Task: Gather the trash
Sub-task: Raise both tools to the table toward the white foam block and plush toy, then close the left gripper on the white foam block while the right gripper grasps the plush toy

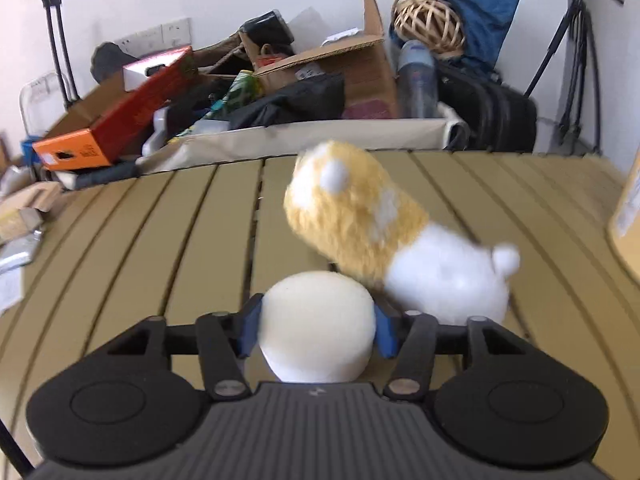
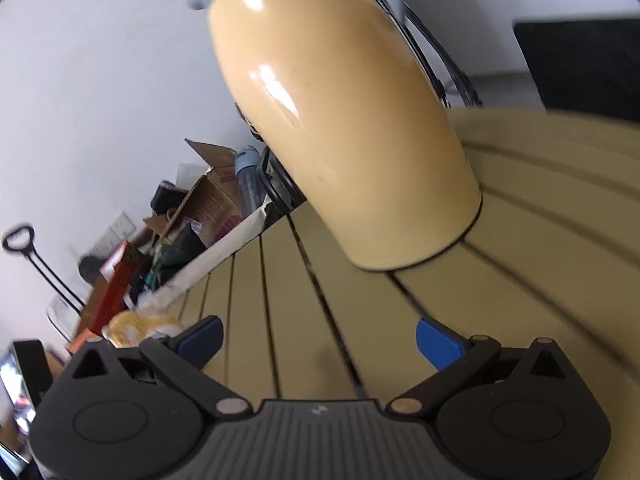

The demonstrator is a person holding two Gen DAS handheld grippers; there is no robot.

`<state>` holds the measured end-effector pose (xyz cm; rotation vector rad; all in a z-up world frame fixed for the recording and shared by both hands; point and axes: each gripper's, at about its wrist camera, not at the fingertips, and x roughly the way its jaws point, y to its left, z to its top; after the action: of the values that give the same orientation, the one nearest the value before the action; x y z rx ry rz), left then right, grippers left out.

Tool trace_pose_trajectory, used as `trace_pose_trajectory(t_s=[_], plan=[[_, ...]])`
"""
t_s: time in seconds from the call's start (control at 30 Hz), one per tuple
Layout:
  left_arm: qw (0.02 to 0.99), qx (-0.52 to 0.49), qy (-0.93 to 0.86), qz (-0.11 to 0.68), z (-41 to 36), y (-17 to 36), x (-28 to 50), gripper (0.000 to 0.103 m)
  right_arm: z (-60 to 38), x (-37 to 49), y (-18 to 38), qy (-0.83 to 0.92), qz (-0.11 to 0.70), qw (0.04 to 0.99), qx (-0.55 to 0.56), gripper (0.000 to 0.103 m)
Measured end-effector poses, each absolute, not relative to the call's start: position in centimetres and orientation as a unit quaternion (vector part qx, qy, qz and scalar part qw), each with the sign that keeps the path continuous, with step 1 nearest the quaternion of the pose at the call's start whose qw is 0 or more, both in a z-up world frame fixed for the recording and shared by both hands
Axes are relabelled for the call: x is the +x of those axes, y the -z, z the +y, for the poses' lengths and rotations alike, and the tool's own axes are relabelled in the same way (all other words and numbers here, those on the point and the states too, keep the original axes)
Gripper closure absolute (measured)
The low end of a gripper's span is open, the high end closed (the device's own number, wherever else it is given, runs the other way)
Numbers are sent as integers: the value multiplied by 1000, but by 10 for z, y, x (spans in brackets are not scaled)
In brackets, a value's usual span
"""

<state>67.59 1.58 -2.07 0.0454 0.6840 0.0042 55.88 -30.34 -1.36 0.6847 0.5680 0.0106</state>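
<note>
Cream-white foam-like cylinder sits between the blue pads of the left gripper, both pads pressed on its sides, so it's clamped, held over the tan slatted table. Just behind it and to the right, a yellow-and-white plush toy lies on the table, touching or nearly touching the cylinder; blur makes it hard to say which.

Past the far table edge: a fabric-sided bin crammed w/ clutter, incl. a cardboard box, an orange-red box, a clear bottle and a woven rattan ball. A black tripod stands at the far right by the wall.

Right gripper: jaws wide apart, nothing between them, only table slats below. Ahead of it a glossy beige jug w/ a grey top stands on the table, looking tilted in this rolled view. The plush toy shows at lower left, partly hidden behind the gripper's left finger.
</note>
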Motion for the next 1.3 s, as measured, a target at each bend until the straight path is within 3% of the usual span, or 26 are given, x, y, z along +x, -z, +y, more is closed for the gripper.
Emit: trace_pose_trajectory(t_s=[0.13,0.47,0.8,1.23,1.3], plan=[[948,13,3,319,18,9,661,49,-286,550,17,-35,294,902,315,0],[957,-19,-13,289,65,-32,578,48,-242,535,-30,-83,252,928,262,0],[957,-33,-53,284,122,-40,560,48,-145,600,-62,-138,281,946,81,0],[957,-47,-57,282,156,-31,555,48,-56,682,-15,-187,359,910,-95,8],[956,-49,-59,283,159,-29,554,48,-52,689,-10,-205,359,906,-86,15]])
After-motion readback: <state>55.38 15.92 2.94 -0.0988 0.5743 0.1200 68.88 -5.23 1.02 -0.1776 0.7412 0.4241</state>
